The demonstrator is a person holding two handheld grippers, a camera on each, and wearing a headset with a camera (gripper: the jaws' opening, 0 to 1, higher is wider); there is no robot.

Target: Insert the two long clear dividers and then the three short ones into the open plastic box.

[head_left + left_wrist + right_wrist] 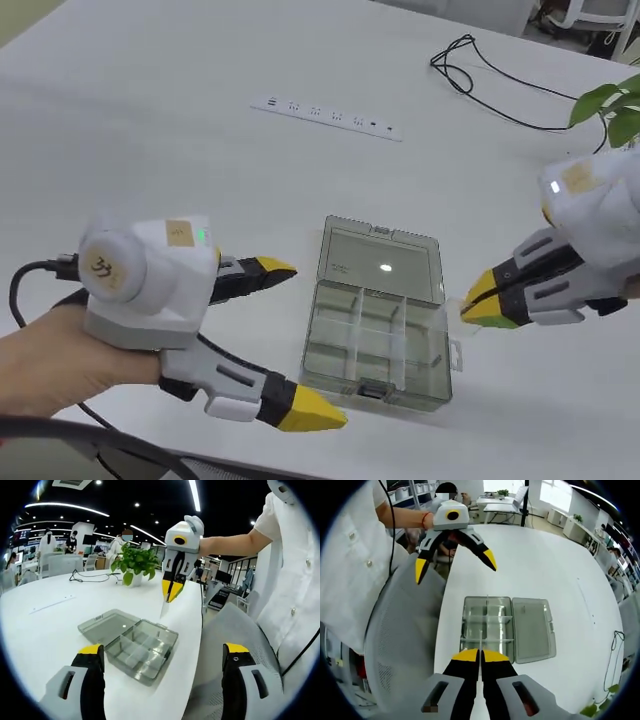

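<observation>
The clear plastic box [400, 398] lies open on the white table, its lid [380, 258] folded flat behind it. Clear dividers stand inside and form compartments. My right gripper [478, 300] hovers just right of the box, shut on a thin clear divider [455, 320]. In the right gripper view the divider [480, 641] sticks out edge-on from the shut jaws [480, 655], above the box [487, 622]. My left gripper [305, 342] hangs open at the box's left with nothing between its fingers. The left gripper view shows the right gripper [170, 595] and divider [164, 609] above the box [142, 645].
A white power strip [325, 115] lies behind the box, with a black cable [490, 85] and a green plant [610, 105] at the back right. The table's near edge runs close to the box. A grey chair [405, 645] stands beside it.
</observation>
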